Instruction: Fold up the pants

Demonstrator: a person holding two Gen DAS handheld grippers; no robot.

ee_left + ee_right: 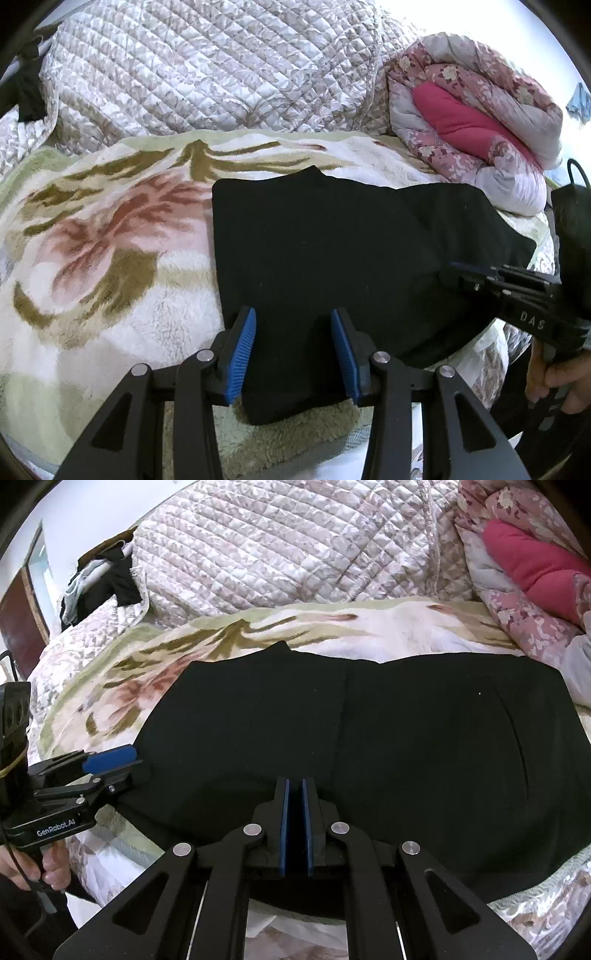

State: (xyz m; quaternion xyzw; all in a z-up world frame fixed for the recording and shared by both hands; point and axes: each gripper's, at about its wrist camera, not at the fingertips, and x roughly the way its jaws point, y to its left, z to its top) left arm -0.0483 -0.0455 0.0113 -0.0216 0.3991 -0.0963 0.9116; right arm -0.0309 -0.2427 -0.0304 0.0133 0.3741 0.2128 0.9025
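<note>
While my left tongs (293,354) sit apart over the black pants (332,258) on the bed (92,258) — my right tongs (294,823) pinch together on their near edge.

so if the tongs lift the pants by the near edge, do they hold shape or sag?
Likely sag: the pants lie flat and soft, draping over the blanket edge. Probably light, being thin and already folded into layers. The layers may slide apart, since the right tongs appear to pinch only one spot.

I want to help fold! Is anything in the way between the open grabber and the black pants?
No, nothing visible. The left gripper hangs open right over the near edge of the pants, with only the fuzzy blanket around them.
</note>
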